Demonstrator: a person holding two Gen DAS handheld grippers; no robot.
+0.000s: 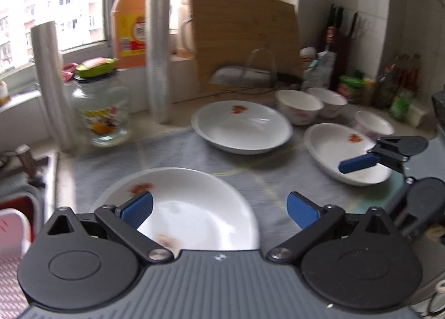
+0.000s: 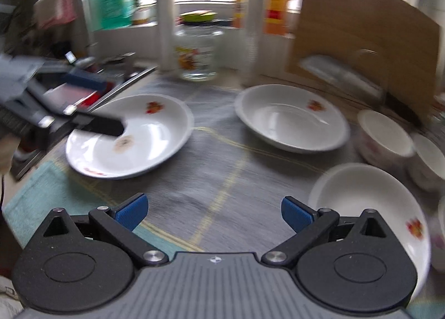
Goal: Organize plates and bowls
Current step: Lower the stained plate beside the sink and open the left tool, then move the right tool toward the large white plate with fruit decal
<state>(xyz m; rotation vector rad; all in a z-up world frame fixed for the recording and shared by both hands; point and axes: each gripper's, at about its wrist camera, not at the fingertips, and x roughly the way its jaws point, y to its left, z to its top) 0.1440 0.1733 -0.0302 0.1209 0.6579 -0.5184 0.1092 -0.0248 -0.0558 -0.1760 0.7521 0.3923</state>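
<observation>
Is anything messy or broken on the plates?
Nothing looks broken. The near plate under the left gripper has a brownish smudge inside, which looks like a leftover stain or possibly part of the pattern; blur makes it hard to tell. Nothing is spilled on the cloth.

3 plates (image 1: 242,127), 3 bowls (image 1: 299,106), 2 grippers (image 1: 219,209), 1 jar (image 1: 101,113).
</observation>
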